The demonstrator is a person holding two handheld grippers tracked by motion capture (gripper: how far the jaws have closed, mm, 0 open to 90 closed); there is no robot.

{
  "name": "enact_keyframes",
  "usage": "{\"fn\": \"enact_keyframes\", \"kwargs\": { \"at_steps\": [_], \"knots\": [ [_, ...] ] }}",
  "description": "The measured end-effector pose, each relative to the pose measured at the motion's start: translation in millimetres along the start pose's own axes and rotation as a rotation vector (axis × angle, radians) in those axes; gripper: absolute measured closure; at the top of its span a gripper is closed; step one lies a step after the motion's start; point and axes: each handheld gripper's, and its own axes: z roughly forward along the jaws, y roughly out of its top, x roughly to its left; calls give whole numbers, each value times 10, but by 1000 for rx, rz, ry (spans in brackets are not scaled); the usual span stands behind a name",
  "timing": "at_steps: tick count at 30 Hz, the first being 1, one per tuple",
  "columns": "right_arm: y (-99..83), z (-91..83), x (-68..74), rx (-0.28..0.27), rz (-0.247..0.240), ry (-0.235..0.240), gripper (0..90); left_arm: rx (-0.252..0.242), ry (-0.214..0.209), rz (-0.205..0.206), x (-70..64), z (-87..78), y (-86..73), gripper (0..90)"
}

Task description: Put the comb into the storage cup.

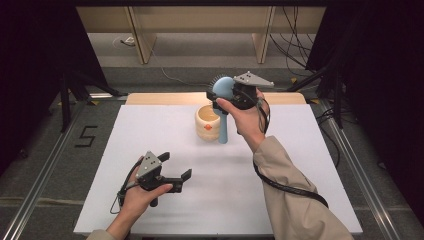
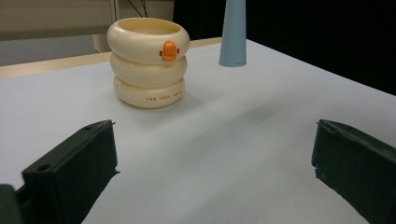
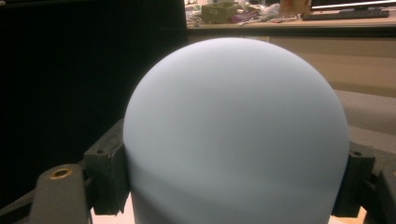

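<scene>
Left tongs [image 1: 176, 170] sit low over the near left part of the white bench [image 1: 300, 190], jaws spread wide and holding nothing. Farther in, a cream ringed cup [image 1: 208, 122] with an orange tab stands upright on the bench near its far edge. Just beside the cup, the right tongs [image 1: 220, 92] are clamped on the rounded head of a pale blue brush [image 1: 223, 107], held upright, handle tip down near the bench surface.
</scene>
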Motion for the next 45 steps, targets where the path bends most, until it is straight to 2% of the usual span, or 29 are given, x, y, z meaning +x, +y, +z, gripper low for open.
{"fn": "enact_keyframes", "kwargs": {
  "at_steps": [45],
  "knots": [
    [130,62,-41,-37,16,-19,211,-4,4,-3,6,-2,6,0]
  ]
}}
